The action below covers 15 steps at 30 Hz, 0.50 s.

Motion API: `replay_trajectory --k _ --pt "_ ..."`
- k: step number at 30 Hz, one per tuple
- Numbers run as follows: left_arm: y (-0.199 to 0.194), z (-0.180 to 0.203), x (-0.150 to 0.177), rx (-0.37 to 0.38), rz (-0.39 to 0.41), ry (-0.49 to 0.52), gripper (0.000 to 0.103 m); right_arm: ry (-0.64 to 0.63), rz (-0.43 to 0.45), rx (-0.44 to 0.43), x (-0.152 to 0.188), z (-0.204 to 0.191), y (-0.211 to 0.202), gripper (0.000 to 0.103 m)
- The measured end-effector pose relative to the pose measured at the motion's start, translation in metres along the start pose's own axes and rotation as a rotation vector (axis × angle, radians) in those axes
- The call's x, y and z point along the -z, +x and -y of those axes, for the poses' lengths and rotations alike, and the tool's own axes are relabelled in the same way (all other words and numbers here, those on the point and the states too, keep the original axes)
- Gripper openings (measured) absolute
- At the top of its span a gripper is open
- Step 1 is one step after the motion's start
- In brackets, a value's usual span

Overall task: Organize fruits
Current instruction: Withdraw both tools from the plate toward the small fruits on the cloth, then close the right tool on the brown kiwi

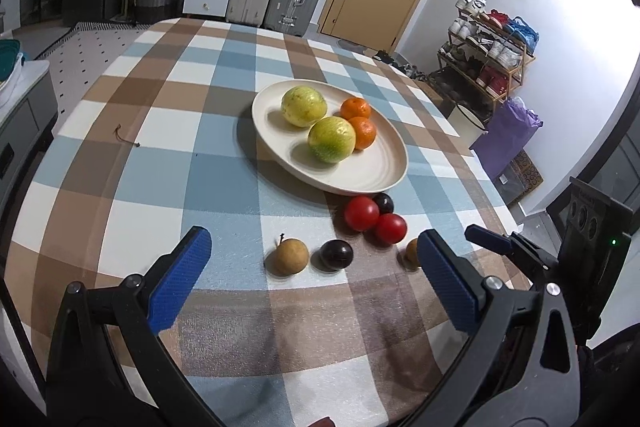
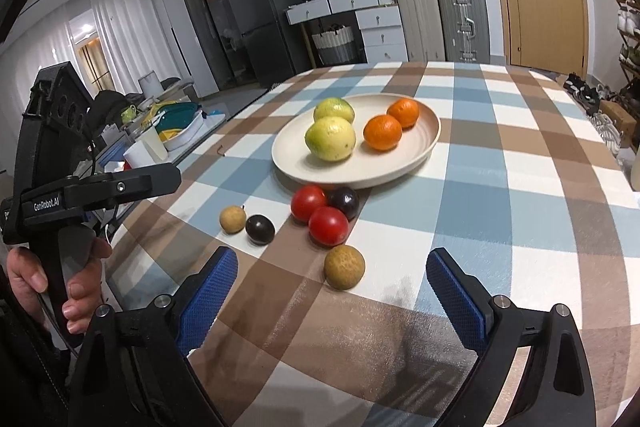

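Seven small fruits lie loose on the table [image 2: 520, 163], short of the plate [image 2: 424, 141] that already holds four. Nearest is a brown fruit [image 2: 344, 266], straight ahead of the right gripper [image 2: 332, 297] and just beyond its spread, empty jaws. Being round, it has no long axis to align with. Likewise spread and empty, the left gripper [image 1: 312, 279] faces another brown fruit [image 1: 291, 256] and a dark plum [image 1: 336, 254], slightly farther off.

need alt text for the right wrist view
An open right hand-held gripper hovers over a checked tablecloth, facing a brown longan. Beyond it sit two tomatoes and a plate of citrus.
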State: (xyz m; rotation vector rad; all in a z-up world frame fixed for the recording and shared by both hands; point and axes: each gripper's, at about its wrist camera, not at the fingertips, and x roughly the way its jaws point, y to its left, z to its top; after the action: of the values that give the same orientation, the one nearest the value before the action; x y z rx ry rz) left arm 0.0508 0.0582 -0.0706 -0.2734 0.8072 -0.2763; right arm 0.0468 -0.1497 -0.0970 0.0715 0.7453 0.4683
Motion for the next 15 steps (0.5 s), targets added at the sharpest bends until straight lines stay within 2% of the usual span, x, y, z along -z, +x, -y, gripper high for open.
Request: replay_trajectory --k 2,10,15 --pt "0.006 -0.003 0.0 0.0 -0.008 -0.006 0.102 -0.008 -0.015 -0.004 0.001 -0.001 0.005 0.088" --pt "0.021 -0.012 0.001 0.007 -0.036 -0.02 0.102 -0.027 -0.06 0.003 0.001 -0.001 0.019 0.08" --pt "0.029 -0.015 0.002 0.01 -0.052 -0.026 0.102 -0.029 -0.091 0.004 0.0 0.001 0.027 0.071"
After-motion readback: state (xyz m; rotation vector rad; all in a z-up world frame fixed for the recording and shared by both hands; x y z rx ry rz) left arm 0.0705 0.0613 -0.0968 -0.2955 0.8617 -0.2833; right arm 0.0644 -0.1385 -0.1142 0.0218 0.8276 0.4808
